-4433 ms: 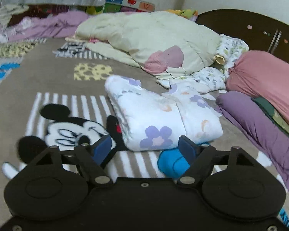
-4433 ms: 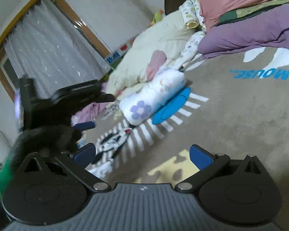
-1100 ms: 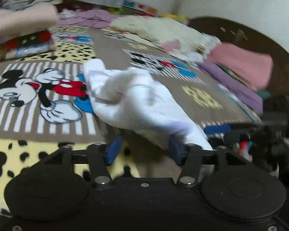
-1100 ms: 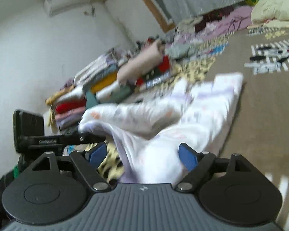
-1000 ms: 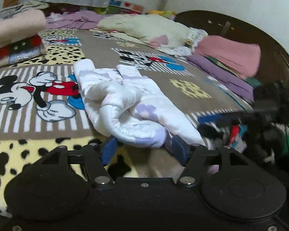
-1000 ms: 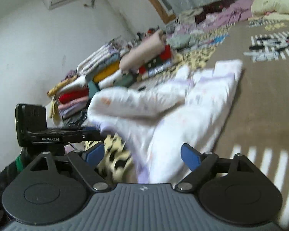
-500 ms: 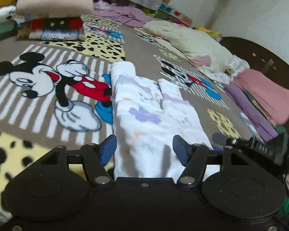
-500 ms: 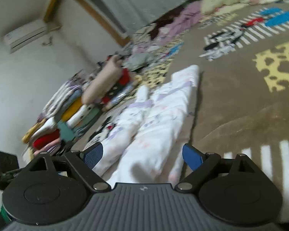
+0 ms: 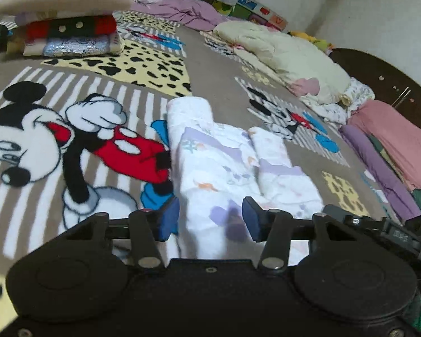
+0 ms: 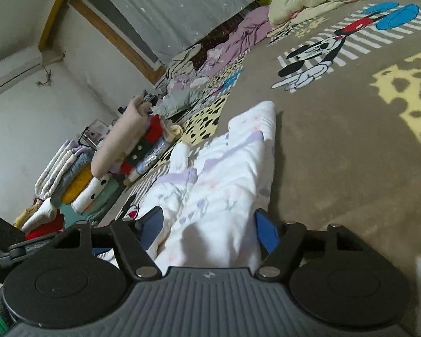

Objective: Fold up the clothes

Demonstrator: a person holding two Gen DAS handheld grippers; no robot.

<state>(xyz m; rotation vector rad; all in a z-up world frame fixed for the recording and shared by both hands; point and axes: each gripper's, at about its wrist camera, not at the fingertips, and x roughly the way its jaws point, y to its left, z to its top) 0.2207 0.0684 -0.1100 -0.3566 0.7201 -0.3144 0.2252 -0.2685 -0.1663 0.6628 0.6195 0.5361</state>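
A white padded garment with purple and orange flower print lies stretched out on the Mickey Mouse blanket, running away from both grippers. My left gripper has its jaws apart with the near end of the garment between the blue pads. My right gripper also has its jaws apart, and the garment passes between its blue pads. Whether either is pinching the cloth is not clear. The right gripper's body shows at the right edge of the left wrist view.
A stack of folded clothes with a pink roll on top sits at the far left, also in the right wrist view. More folded piles line the wall. A cream quilt, pink and purple bedding lie at right.
The garment, bunched and lifted a second ago, has been laid out long and flat on the blanket. Both grippers have drawn back to its near end.
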